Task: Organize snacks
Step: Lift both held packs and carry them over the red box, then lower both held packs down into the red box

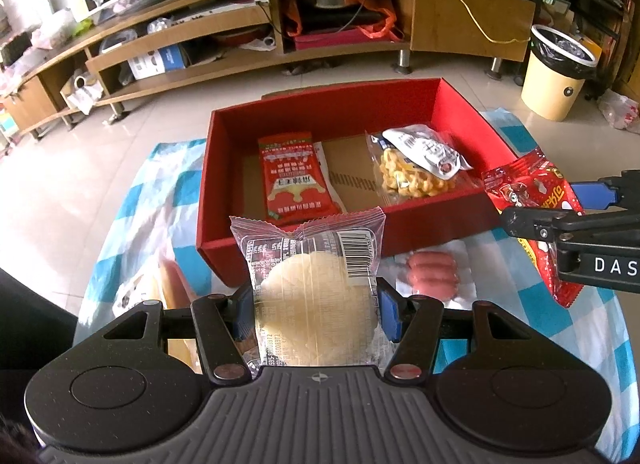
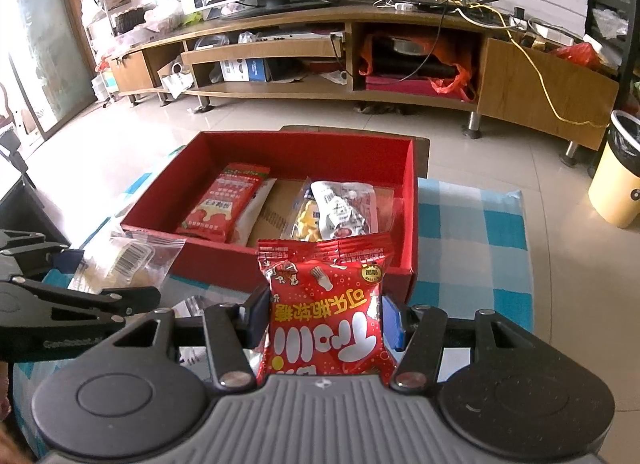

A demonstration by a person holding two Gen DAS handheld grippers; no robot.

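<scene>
My left gripper (image 1: 316, 312) is shut on a clear-wrapped round pale pastry (image 1: 316, 300), held just in front of the red box (image 1: 224, 200). My right gripper (image 2: 324, 320) is shut on a red candy bag (image 2: 326, 312), held near the box's (image 2: 412, 224) front right corner; it also shows in the left wrist view (image 1: 536, 200). Inside the box lie a red sauce packet (image 1: 296, 180), a yellow snack bag (image 1: 404, 176) and a white pouch (image 1: 428, 152). The pastry also shows in the right wrist view (image 2: 124, 264).
Pink sausages (image 1: 432, 272) lie on the blue-checked cloth (image 1: 600, 324) in front of the box. Another wrapped snack (image 1: 160, 292) lies at the left. A TV stand (image 1: 280, 36) and a cream bin (image 1: 556, 72) stand on the tiled floor beyond.
</scene>
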